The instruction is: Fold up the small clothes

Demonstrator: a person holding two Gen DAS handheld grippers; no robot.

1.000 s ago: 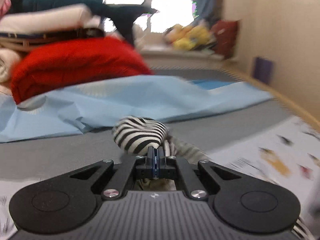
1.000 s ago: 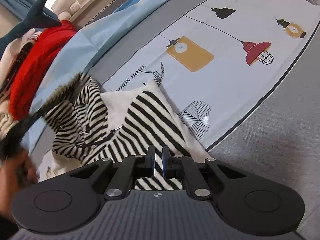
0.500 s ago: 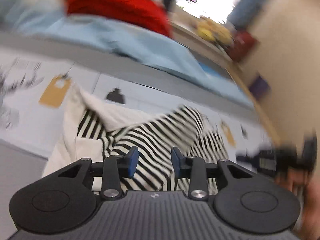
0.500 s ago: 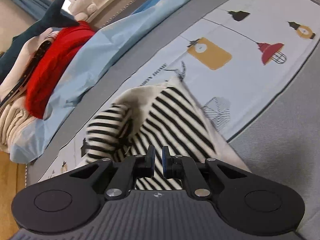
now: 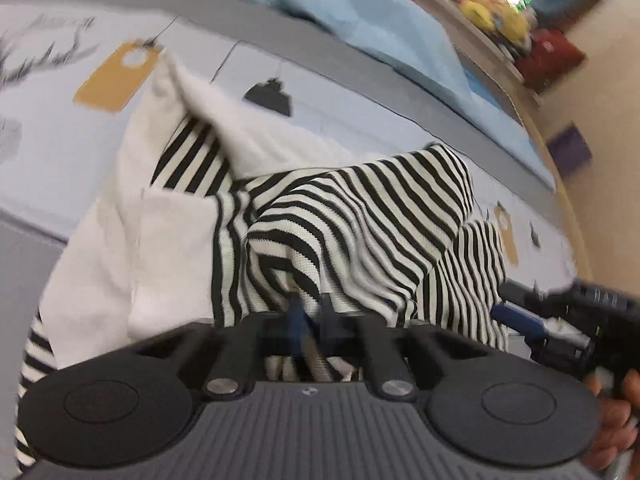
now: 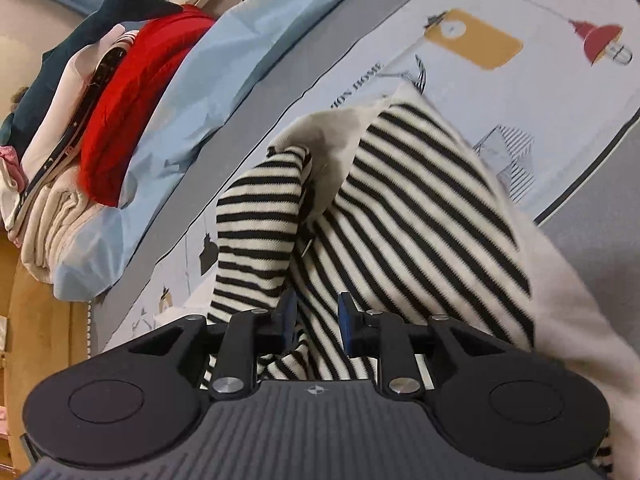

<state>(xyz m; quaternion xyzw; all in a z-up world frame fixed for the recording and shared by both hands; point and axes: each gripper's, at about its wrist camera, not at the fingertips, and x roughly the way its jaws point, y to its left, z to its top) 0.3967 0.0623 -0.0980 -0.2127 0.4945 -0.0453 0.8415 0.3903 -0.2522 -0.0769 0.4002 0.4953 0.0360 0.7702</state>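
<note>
**Striped top bunched between two grippers on the printed sheet**

In the left wrist view the striped top (image 5: 360,216) fills the middle of the frame, black and cream stripes heaped in a loose mound, with its plain cream inside turned out at centre left. It lies on the printed sheet (image 5: 48,92), whose yellow tag and black lamp motifs show in the upper left. The left gripper (image 5: 310,314) sits at lower centre; its blue-padded fingers (image 5: 295,316) are blurred, close together with a narrow gap, and striped cloth drapes over and between them. Whether they actually pinch the cloth I cannot tell. At the lower right edge the right gripper (image 5: 560,320) shows side-on, with a hand (image 5: 616,412) below it.

In the right wrist view the top (image 6: 420,200) runs from the centre down to the lower right, one striped fold standing up at centre and a cream edge along the right. The right gripper (image 6: 316,316) is at lower centre, its fingers (image 6: 347,322) parted a moderate way, with striped fabric lying in the gap but not squeezed. The sheet (image 6: 520,92) spreads across the upper right. A blue cloth (image 6: 208,92) crosses the upper left, and beyond it a red garment (image 6: 128,104) rests on a pile of folded clothes (image 6: 48,184).
</note>
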